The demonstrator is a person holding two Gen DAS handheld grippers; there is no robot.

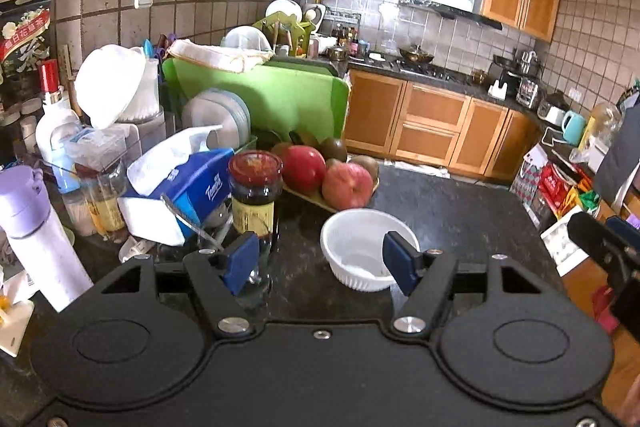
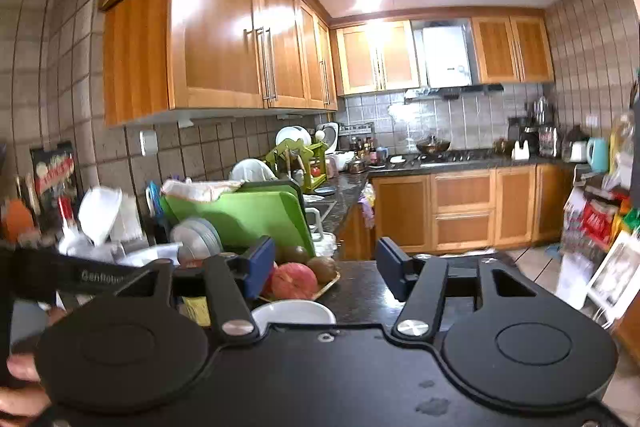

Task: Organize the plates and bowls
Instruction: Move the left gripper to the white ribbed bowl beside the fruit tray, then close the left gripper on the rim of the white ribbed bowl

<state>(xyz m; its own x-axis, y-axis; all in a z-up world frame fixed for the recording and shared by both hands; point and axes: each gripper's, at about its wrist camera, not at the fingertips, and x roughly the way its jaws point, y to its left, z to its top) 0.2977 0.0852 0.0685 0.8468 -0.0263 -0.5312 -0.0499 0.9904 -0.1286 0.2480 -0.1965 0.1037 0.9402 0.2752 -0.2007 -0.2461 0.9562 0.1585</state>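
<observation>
My left gripper (image 1: pixel 320 263) is spread wide with nothing between its blue pads. The white ribbed bowl (image 1: pixel 360 251) sits on the dark countertop (image 1: pixel 452 211) at its one o'clock (apples (image 1: pixel 346 185) behind). My right gripper (image 2: pixel 326 263) also gapes empty, the bowl's rim (image 2: pixel 294 311) at its seven o'clock.

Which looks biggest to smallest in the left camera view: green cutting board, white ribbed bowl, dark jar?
1. green cutting board
2. white ribbed bowl
3. dark jar
The bowl sits nearer the camera, so its lead over the jar is unsure.
</observation>
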